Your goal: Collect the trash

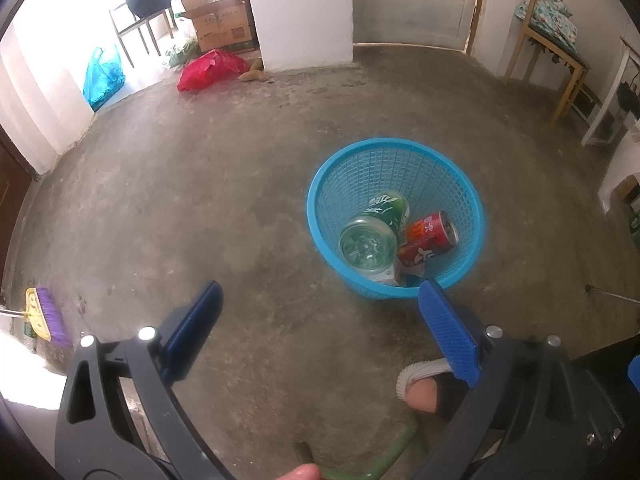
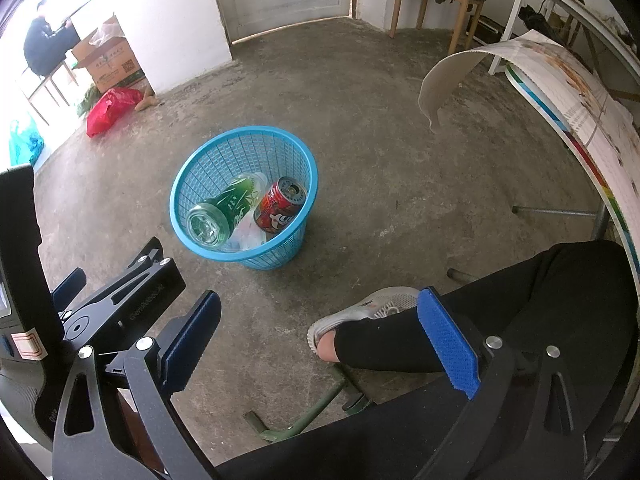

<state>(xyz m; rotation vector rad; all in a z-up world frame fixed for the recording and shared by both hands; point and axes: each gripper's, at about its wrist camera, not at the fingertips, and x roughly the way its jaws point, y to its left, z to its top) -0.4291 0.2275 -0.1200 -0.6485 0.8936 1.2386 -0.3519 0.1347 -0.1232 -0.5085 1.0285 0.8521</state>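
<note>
A purple broom (image 1: pixel 50 316) is seen at the far left of the floor (image 1: pixel 200 200), by the wall. Further back, near the doorway, one blue bag (image 1: pixel 102 74) and one red bag (image 1: pixel 210 69) are lying, with one cardboard box (image 1: pixel 218 20) behind them.

The left gripper (image 1: pixel 320 322) is held wide apart and nothing is held in it. It hangs above bare floor, just beside the near rim of the blue basket (image 1: pixel 394 146).

One basket is counted, out in the middle of the floor. Inside it, one green bottle (image 1: pixel 374 236) is lying on its side. One red can (image 1: pixel 428 240) is lying next to it and touching it. A bit of clear plastic (image 2: pixel 248 236) is tucked under them.

The right gripper (image 2: pixel 320 328) is also spread wide, with nothing in it. It is held back from the basket, over the person's shoe (image 2: pixel 360 312).

The job looks mostly done: three bits of trash are already in the basket. No more loose trash can be found on the floor close by. Whether the bags by the doorway are trash cannot be told.
</note>
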